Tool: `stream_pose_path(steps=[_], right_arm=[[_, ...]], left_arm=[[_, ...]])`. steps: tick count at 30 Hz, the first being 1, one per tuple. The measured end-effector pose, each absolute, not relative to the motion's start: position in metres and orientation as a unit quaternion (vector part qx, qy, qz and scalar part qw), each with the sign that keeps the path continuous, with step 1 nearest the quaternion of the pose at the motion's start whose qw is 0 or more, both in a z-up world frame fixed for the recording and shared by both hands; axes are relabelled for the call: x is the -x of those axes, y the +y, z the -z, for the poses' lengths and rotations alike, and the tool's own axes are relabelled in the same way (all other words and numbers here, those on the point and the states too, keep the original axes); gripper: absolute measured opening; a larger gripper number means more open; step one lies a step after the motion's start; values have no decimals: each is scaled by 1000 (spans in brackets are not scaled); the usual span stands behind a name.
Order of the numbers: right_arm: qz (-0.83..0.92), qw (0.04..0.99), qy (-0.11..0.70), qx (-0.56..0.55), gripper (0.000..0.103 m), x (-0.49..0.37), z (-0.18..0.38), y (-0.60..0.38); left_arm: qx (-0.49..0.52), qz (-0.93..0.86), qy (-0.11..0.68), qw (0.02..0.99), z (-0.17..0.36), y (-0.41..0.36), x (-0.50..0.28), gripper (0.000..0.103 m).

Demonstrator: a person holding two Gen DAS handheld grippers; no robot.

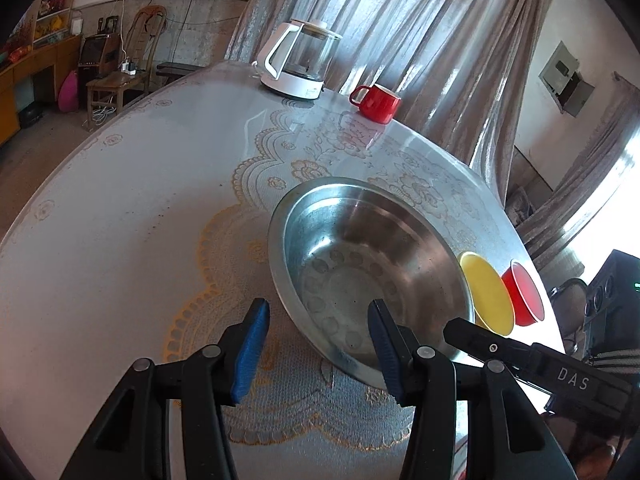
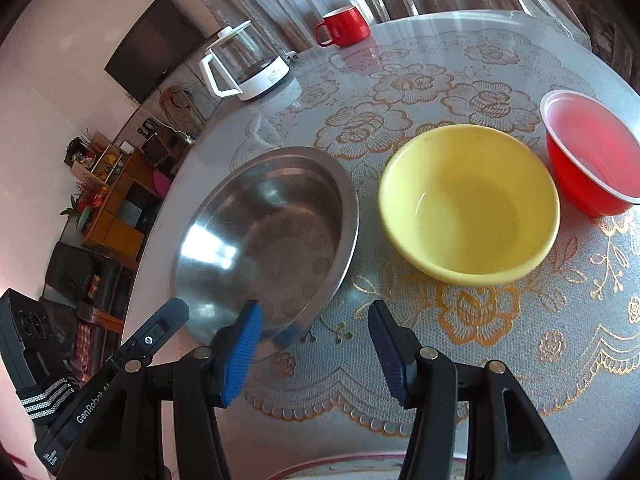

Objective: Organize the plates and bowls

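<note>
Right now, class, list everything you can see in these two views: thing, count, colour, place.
steel basin: one, silver, on the table's left side, empty.
yellow bowl: one, yellow, right of the basin, empty.
red bowl: one, red with a white rim, right of the yellow bowl.
red mug: one, red, far table edge.
kettle: one, white and glass, far edge, left of the mug.
table: one, lace-patterned cover.
left claw: one, black with blue pads, open.
right claw: one, same, open.
</note>
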State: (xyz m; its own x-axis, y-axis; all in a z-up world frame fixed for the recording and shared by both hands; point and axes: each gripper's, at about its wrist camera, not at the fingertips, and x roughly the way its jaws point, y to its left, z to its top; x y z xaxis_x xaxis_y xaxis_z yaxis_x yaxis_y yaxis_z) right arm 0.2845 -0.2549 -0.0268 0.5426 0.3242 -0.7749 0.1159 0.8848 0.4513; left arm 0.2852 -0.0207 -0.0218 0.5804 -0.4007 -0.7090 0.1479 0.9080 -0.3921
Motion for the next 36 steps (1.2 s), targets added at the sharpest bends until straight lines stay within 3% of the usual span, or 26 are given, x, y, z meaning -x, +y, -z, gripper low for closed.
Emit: stream_pose_path(steps=[3,4,6,7,9,11,36], right_arm=[[-62,845,477,-233,56,-298,33,-255],[-60,845,478,-233,56,-302,34,-255],[-57,846,479,-227,53,-309,38,-254],[-58,846,480,-223,40,-312,40,-253],[-62,847,485,-209,26,-314,42,-248],[-59,853,484,-185,22,-311,41,-242],[-169,835,511,-115,21,-237,32,-153]], left_arm=[[156,163,438,870,30,-25,-296,50],[151,165,440,869,33,-28,-299,38],[131,151,447,872,37,-32,-300,27],[131,154,444,873,37,-32,-299,27],[136,162,444,871,38,-28,-296,27],[129,166,441,873,38,-25,-290,26],[197,109,430,874,29,77,-141,28]])
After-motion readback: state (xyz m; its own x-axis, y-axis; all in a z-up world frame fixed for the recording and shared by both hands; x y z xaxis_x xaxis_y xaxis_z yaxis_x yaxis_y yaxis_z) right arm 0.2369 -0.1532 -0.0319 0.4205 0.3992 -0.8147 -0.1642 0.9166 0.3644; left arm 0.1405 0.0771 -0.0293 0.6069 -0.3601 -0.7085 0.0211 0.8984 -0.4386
